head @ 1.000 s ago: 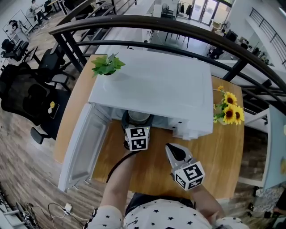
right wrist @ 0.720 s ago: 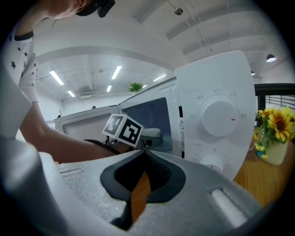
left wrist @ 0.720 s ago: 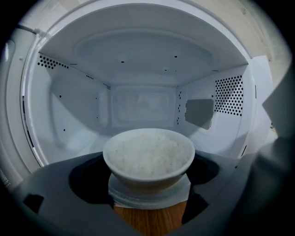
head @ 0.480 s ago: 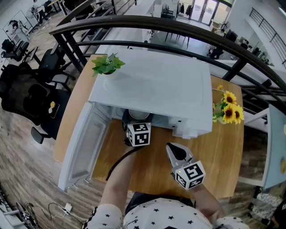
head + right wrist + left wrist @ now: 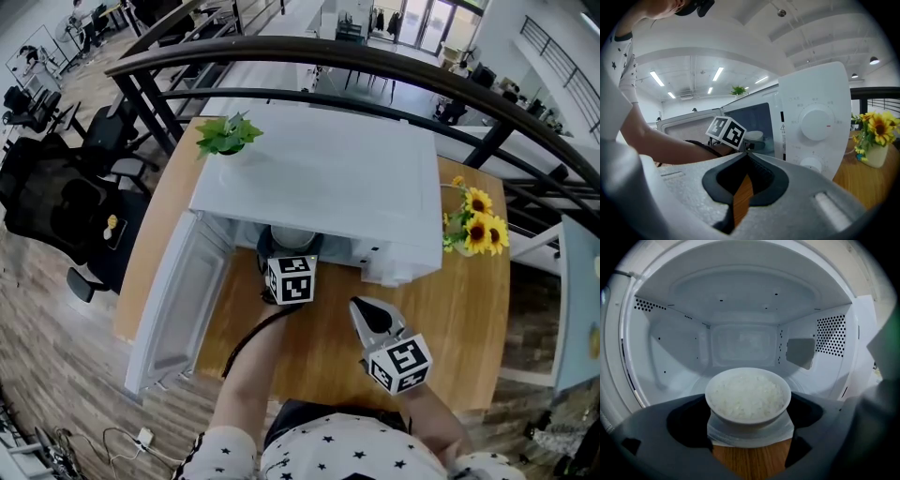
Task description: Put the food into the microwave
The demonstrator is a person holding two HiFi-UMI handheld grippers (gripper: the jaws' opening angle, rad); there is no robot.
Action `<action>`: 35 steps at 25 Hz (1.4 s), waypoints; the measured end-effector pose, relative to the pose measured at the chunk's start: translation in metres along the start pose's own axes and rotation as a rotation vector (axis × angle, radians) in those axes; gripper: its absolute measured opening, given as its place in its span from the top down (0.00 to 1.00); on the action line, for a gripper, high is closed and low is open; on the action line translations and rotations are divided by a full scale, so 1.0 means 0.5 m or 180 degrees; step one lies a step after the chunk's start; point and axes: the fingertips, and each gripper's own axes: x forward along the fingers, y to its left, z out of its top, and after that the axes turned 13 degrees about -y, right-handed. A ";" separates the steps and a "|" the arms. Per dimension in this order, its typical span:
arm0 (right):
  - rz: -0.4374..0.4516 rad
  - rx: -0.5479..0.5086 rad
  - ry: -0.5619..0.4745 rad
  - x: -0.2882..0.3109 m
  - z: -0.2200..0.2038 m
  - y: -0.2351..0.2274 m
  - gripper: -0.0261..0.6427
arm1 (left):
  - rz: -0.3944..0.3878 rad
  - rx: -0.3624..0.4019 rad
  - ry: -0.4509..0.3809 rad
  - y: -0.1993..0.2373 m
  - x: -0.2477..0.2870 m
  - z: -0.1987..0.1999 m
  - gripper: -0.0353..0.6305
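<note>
White ceramic bowl of cooked rice [image 5: 747,397]: sits between the jaws of the left hand-held gripper [image 5: 290,261], right at the mouth of the oven and not yet well inside.

- Nearest: right hand-held gripper [image 5: 747,155], jaws pressed together, empty. It is held low over the wooden tabletop [image 5: 319,352], in front of the control panel and well apart from the bowl.
- Left forearm reaches straight forward with the marker cube up. The jaws are spread wide round the bowl and appear to pinch its lower wall, one on each side.
- The bowl is round, so it has no long axis to line up. It is upright and the rice is level.
- The cavity of the white microwave oven [image 5: 319,178] lies dead ahead along the jaws, with bare floor beyond the bowl. Its white door [image 5: 178,300] is swung open to the left.
- The left hand is the nearer one. The next move is judged to be a straight push inward, then set down.
- Far: green potted plant [image 5: 228,136] and sunflowers [image 5: 478,225] flank the oven.
</note>
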 end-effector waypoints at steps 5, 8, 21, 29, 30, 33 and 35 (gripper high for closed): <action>-0.0021 -0.0018 -0.0018 -0.018 0.005 0.020 0.95 | -0.0048 -0.0017 -0.0053 -0.009 -0.042 0.011 0.21; -0.0026 -0.0035 -0.0035 -0.031 0.007 0.041 0.95 | -0.0097 -0.0015 -0.0090 -0.018 -0.077 0.017 0.21; -0.0066 -0.0079 -0.0196 -0.121 0.023 0.130 0.95 | -0.0238 -0.0123 -0.0215 -0.061 -0.265 0.047 0.21; -0.0078 -0.0122 -0.0326 -0.185 0.038 0.186 0.95 | -0.0301 -0.0137 -0.0291 -0.093 -0.396 0.064 0.26; -0.0080 -0.0128 -0.0346 -0.192 0.040 0.191 0.95 | -0.0293 -0.0175 -0.0294 -0.095 -0.413 0.064 0.29; -0.0083 -0.0154 -0.0386 -0.211 0.045 0.205 0.95 | -0.0267 -0.0282 -0.0328 -0.103 -0.463 0.064 0.38; -0.0085 -0.0172 -0.0419 -0.225 0.049 0.213 0.95 | -0.0285 -0.0332 -0.0381 -0.113 -0.495 0.066 0.43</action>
